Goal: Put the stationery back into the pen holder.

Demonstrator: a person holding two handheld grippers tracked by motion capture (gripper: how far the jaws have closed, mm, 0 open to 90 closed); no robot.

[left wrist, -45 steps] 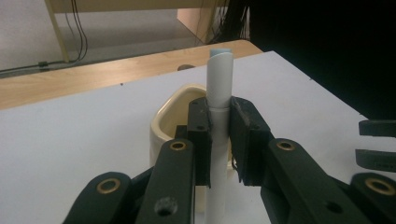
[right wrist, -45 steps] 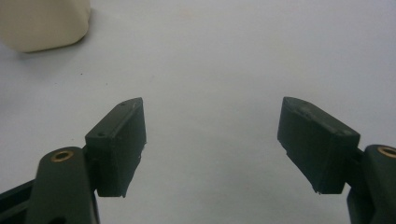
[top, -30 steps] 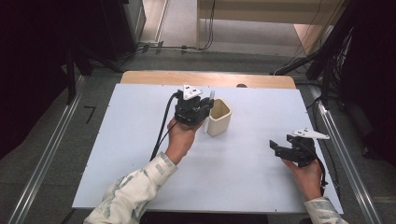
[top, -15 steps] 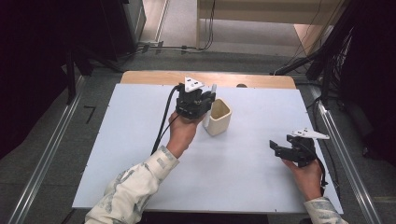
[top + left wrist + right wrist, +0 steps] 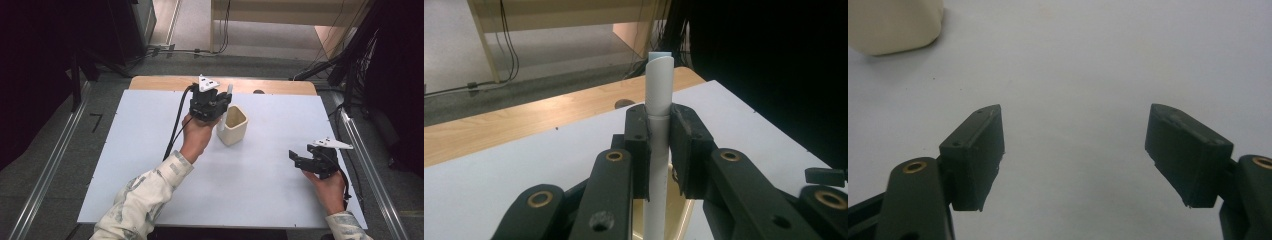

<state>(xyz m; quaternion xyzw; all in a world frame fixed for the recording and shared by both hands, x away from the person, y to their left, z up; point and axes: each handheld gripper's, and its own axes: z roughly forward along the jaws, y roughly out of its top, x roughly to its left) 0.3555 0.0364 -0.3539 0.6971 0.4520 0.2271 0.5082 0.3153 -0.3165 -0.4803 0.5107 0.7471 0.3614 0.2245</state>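
The left gripper (image 5: 220, 106) clamps a white tube (image 5: 658, 95) upright, just over the cream cup (image 5: 233, 125) at the table's far middle. It should lower straight (no tilt) before releasing. The right gripper (image 5: 300, 159) rests open, empty, at near right.
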